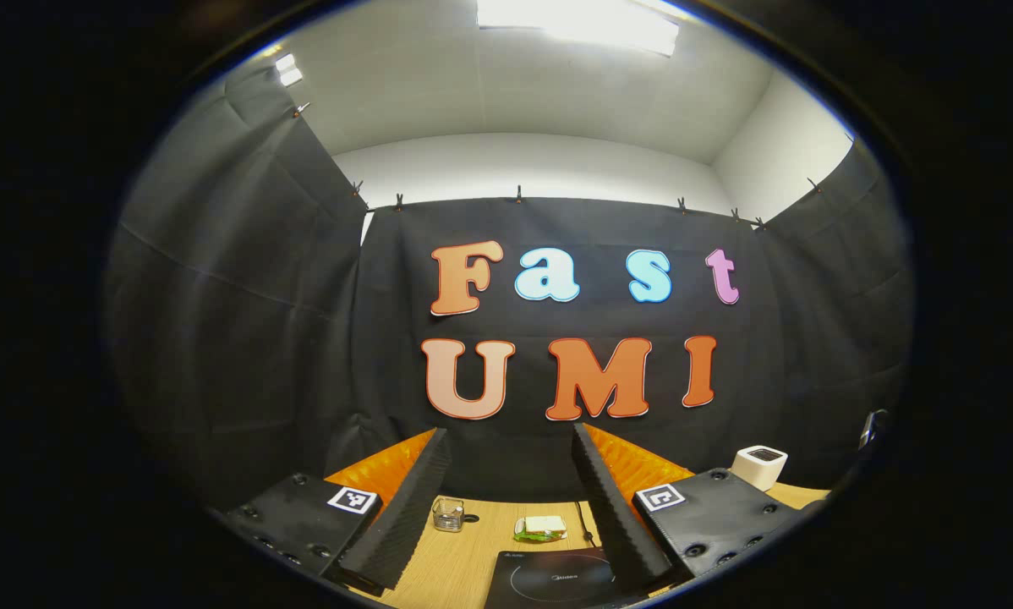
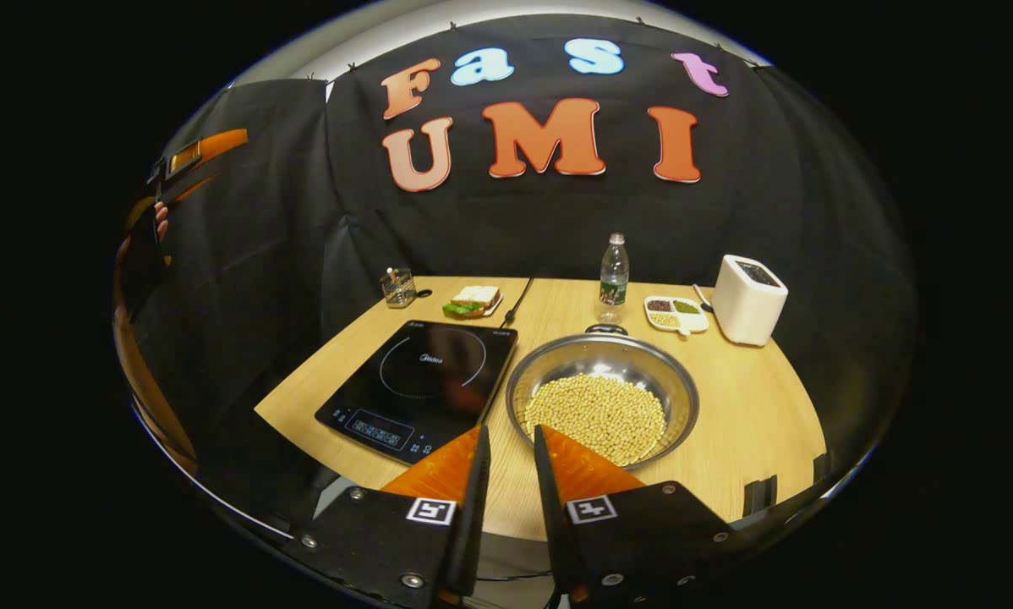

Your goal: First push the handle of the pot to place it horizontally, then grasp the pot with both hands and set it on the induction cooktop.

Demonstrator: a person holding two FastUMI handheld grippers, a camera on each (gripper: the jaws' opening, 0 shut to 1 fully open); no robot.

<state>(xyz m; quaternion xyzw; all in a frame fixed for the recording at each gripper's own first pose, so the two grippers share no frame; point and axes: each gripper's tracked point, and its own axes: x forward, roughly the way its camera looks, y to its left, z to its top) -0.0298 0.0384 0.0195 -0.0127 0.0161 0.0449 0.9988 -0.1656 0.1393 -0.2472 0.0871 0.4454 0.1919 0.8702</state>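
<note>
A steel pot [image 2: 604, 406] with yellow beans in it stands on the wooden table [image 2: 752, 423], right beside the black induction cooktop [image 2: 426, 376]. A dark handle [image 2: 605, 328] shows at its far rim. My right gripper [image 2: 511, 430] hovers over the table's near edge, just in front of the pot's near rim, with its fingers drawn close together and nothing between them. My left gripper [image 1: 511, 431] is held high and open, aimed at the wall, with the cooktop [image 1: 557, 579] far below it. In the right gripper view it appears at the far left [image 2: 177, 161], held by a hand.
Along the back of the table stand a glass jar [image 2: 398, 288], a sandwich on a plate [image 2: 473, 301], a water bottle [image 2: 614, 269], a divided dish of grains [image 2: 677, 313] and a white toaster [image 2: 748, 299]. A cable [image 2: 515, 304] runs from the cooktop toward the wall.
</note>
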